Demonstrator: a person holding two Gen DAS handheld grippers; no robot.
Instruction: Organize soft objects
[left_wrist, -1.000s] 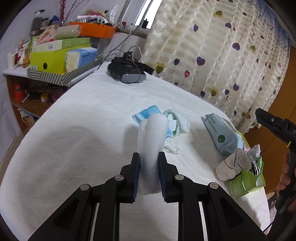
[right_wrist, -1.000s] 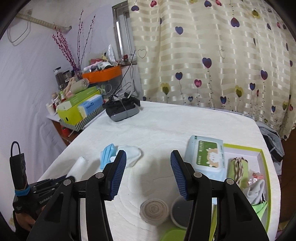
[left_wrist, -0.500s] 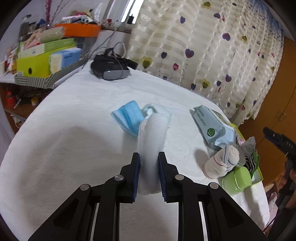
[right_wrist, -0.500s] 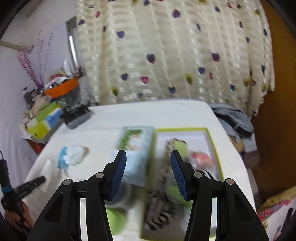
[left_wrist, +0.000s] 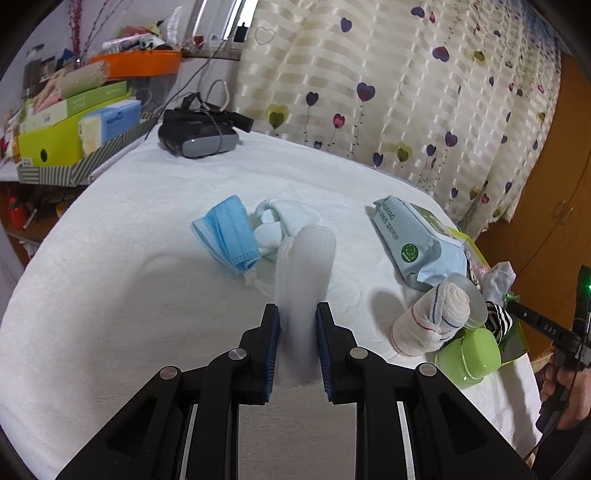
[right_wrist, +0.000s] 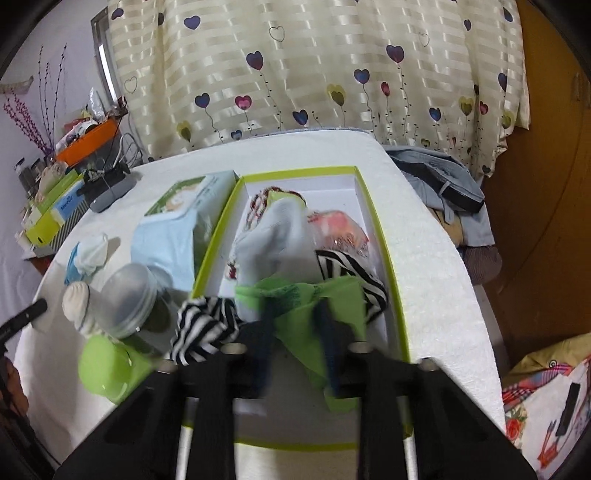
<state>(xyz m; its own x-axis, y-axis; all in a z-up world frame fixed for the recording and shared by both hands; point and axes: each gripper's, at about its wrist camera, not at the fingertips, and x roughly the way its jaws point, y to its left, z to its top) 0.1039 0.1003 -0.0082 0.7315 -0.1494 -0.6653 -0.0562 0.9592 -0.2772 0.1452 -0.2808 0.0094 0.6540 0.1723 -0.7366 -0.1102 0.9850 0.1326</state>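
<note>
Left gripper (left_wrist: 297, 345): clamped on a white foam roll (left_wrist: 304, 273), pale and ribbed, held above the white table (left_wrist: 110, 295).
Right gripper (right_wrist: 297, 347): blurred, clenched on a green cloth (right_wrist: 314, 310) inside the green-rimmed tray (right_wrist: 384, 236).
Around the tray: striped fabric (right_wrist: 207, 328) (draped over its near rim), wipes pack (right_wrist: 177, 221), clear jar (right_wrist: 129, 299), green cup (right_wrist: 107, 365), rolled sock (right_wrist: 79, 299) alongside.
Beyond the roll: blue mask (left_wrist: 229, 232) touching a pale sock bundle (left_wrist: 280, 221).

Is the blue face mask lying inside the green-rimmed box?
No. The blue face mask lies on the white table cover, well apart from the green-rimmed box.
</note>
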